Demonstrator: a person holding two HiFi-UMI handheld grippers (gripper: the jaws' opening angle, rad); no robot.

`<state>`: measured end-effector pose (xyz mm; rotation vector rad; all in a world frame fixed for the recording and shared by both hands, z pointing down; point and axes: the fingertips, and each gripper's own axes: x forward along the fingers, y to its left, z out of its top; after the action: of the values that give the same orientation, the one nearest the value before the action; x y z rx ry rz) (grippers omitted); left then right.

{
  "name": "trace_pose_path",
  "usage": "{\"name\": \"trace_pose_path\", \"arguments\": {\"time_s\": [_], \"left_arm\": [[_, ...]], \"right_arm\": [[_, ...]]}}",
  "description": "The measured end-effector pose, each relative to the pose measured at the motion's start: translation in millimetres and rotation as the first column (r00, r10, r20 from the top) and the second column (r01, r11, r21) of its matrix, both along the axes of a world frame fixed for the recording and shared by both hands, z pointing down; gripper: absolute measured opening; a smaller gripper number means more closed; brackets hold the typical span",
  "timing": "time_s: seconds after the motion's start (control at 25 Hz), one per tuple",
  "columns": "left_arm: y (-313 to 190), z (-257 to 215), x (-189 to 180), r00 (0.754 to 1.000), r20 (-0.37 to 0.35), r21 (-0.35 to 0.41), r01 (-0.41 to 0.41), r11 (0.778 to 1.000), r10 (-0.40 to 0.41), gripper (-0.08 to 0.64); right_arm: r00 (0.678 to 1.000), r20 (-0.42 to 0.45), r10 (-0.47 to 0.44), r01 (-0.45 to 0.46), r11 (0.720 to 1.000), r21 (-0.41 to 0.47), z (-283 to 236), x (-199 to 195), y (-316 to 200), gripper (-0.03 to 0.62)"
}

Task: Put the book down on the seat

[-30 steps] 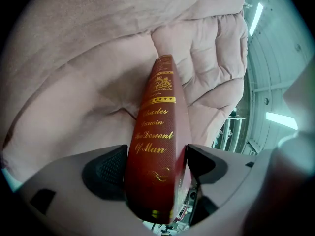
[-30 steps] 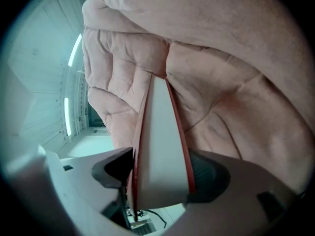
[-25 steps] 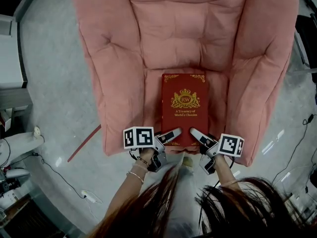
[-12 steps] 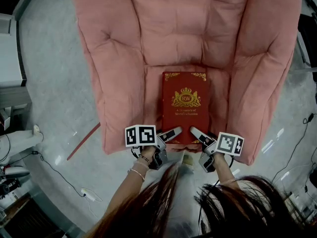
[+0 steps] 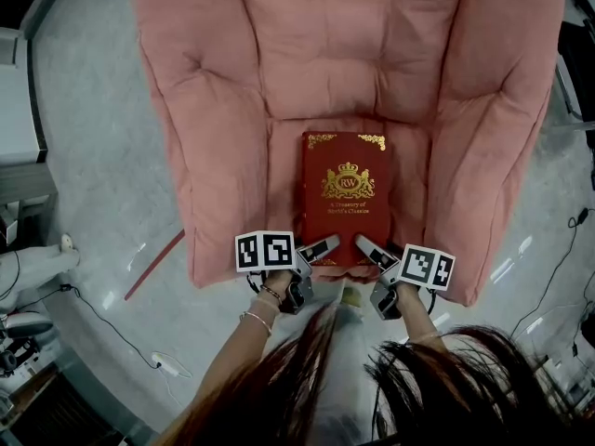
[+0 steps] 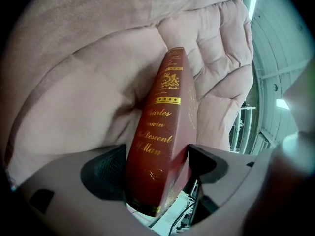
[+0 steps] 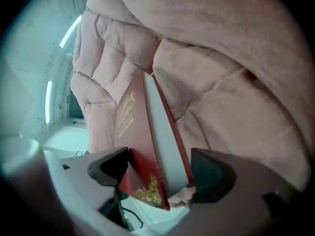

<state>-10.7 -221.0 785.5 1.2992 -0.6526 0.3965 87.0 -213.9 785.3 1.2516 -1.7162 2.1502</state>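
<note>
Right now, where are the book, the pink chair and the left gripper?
book (image 5: pixel 346 193), head view, middle of its red front cover.
pink chair (image 5: pixel 200 128), head view, on its padded arm.
left gripper (image 6: pixel 156 167), left gripper view, midway between its jaws, over the book's spine.

Pink padded armchair (image 5: pixel 204 110) stands on a glossy grey floor (image 5: pixel 93 156). On its seat (image 5: pixel 284 170), between two thick armrests, a red book (image 5: pixel 345 198) with a gold crest and gold lettering lies flat, front cover up, its near end at the seat's front edge. On the floor to the left of the chair lie a thin red strip (image 5: pixel 155 268), one end at the chair's front corner, and a thin cable (image 5: pixel 102 324) running to a white plug (image 5: pixel 165 368).
</note>
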Motion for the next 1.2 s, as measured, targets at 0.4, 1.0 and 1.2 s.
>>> {"name": "trace_pose_path", "arguments": {"time_s": [0.4, 1.0, 1.2], "left_arm": [[0.1, 5.4, -4.7, 0.998, 0.058, 0.013, 0.018, 1.000, -0.018, 0.380], [12.7, -3.2, -14.1, 0.995, 0.098, 0.022, -0.006, 1.000, 0.004, 0.380], [26.4, -6.5, -18.0, 0.995, 0.098, 0.012, -0.008, 1.000, 0.007, 0.380]], "right_arm": [[0.999, -0.038, 0.032, -0.033, 0.999, -0.027, 7.2, 3.6, 7.5, 0.379], [0.997, -0.030, 0.077, -0.078, 0.996, -0.033, -4.9, 14.2, 26.7, 0.379], [0.996, -0.023, 0.087, -0.087, 0.996, -0.030, -10.0, 17.1, 33.2, 0.379]]}}
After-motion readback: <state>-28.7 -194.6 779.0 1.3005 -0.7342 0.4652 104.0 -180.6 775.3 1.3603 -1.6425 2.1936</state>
